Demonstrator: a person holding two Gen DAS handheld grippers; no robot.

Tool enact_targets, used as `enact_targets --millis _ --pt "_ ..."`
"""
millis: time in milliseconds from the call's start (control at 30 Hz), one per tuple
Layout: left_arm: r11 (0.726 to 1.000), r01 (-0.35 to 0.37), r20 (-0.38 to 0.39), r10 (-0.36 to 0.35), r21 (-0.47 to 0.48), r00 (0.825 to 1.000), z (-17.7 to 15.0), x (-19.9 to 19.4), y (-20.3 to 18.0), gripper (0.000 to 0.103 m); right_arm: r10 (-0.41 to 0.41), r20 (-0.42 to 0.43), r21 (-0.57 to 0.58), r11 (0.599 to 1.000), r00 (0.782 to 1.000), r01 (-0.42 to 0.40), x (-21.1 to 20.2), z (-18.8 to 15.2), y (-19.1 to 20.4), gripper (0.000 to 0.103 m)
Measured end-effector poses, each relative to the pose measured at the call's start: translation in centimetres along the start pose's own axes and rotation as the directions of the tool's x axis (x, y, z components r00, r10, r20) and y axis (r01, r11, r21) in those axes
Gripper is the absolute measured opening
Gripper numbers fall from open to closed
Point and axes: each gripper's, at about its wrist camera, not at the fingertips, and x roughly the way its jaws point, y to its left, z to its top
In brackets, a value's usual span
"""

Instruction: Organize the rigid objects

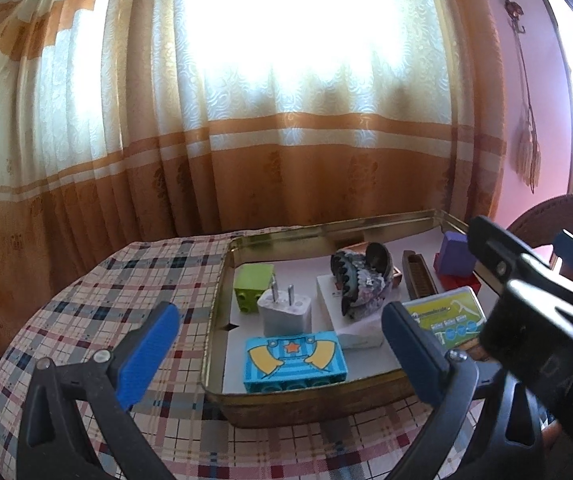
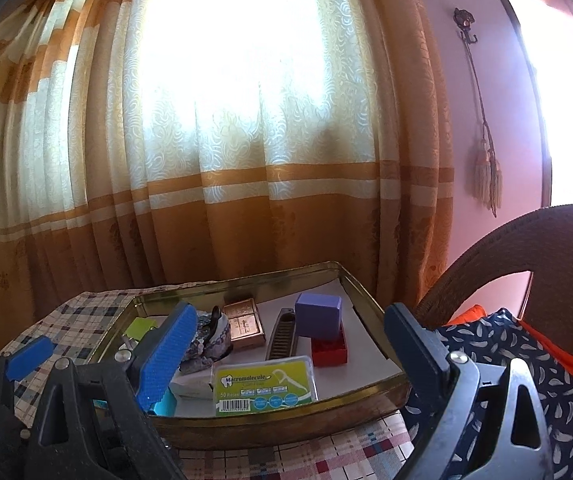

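A gold metal tray on the plaid table holds several things: a blue printed brick, a white charger plug, a green brick, a patterned hair claw on a white box, a floss pick box, a brown comb, a purple block on a red brick, and a copper case. My left gripper is open before the tray's near rim. My right gripper is open at the tray's right front.
The tray sits on a plaid tablecloth with a curtain close behind. A dark chair back with patterned fabric stands at the right. The right gripper's body shows beside the tray in the left wrist view.
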Motion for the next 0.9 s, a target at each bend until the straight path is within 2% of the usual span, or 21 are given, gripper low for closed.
enact_targets --millis 133,400,900 --pt "0.999 -0.009 0.000 0.009 -0.032 1.000 -0.09 -0.04 0.80 0.103 0.000 -0.014 0.016 1.000 1.000 0.000 -0.14 -0.12 -0.19 0.096" --pt "1.000 -0.014 0.009 0.015 -0.027 1.000 -0.17 -0.31 1.05 0.103 -0.004 0.007 -0.023 1.000 1.000 0.004 -0.77 -0.15 0.56 0.096" --pt "1.000 -0.012 0.013 0.012 -0.021 1.000 -0.05 -0.41 0.88 0.103 -0.005 0.021 -0.017 1.000 1.000 0.005 -1.01 -0.07 0.42 0.096"
